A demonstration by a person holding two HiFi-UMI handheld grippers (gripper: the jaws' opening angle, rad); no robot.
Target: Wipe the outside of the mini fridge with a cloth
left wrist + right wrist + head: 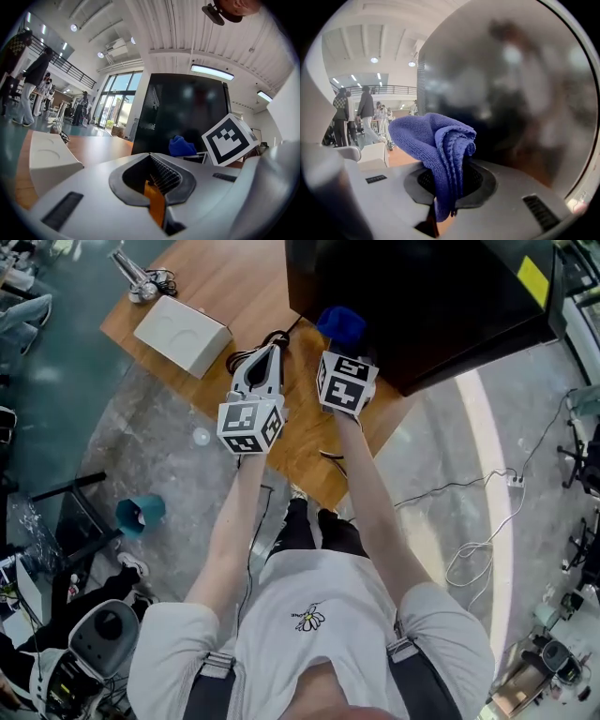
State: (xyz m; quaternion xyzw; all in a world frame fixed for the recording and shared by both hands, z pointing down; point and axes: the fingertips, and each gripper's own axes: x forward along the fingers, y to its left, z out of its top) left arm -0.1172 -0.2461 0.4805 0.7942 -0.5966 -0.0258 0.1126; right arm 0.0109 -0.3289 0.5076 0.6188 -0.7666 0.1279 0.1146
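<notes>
The black mini fridge [422, 296] stands on the wooden bench [234, 282], with a white box [183, 334] well to its left. The right gripper [449, 185] has its jaws pinched on a bunched blue cloth [436, 138] close by the fridge's glossy wall; contact is unclear. The left gripper [157, 183], jaws pressed together on nothing, hovers beside it.

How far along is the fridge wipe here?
Done: the cloth is picked up, clamped in the right gripper. In hand: it is held close to the fridge's dark face; contact cannot be told. Left: the wiping itself, since no wiped area shows. The left gripper is shut and empty, above the table.
</notes>
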